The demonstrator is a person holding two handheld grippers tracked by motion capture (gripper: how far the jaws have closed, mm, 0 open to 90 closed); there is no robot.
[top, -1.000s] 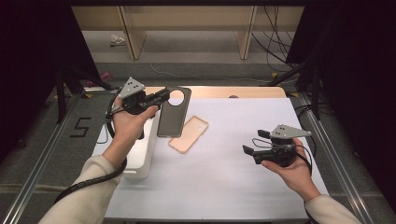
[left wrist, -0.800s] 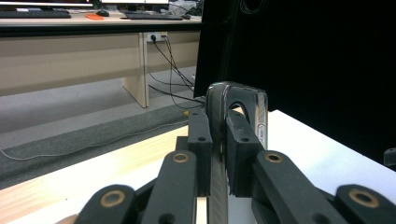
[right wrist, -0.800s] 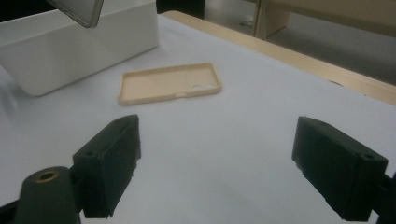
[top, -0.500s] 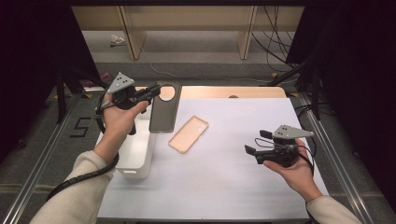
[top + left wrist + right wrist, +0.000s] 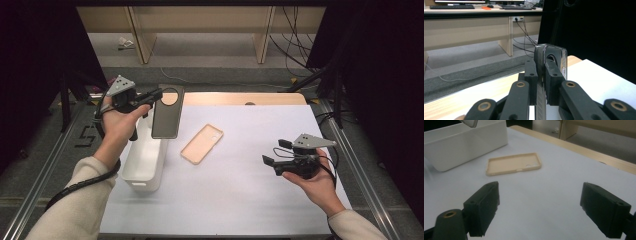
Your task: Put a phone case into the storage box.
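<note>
My left gripper (image 5: 159, 95) is shut on the top edge of a dark phone case (image 5: 166, 117) with a round camera hole. The case hangs in the air over the far right side of a white bin (image 5: 145, 165). In the left gripper view the two jaws clamp the dark case (image 5: 551, 50) edge-on. A beige phone case (image 5: 202, 143) lies open side up on the white mat's middle. My right gripper (image 5: 274, 151) hovers at the right of the mat, open and holding nothing. In the right gripper view its jaws (image 5: 539, 207) stand wide, facing the beige case (image 5: 514, 163).
The white mat (image 5: 240, 200) covers a wooden table whose bare far edge (image 5: 240, 98) shows. The white bin (image 5: 466, 142) stands along the mat's left side. Metal rails run down both sides of the table. Cables lie on the floor beyond.
My left gripper has carried the dark case leftward, from above the mat to above the bin's far end. The right gripper and the beige case have stayed put.
</note>
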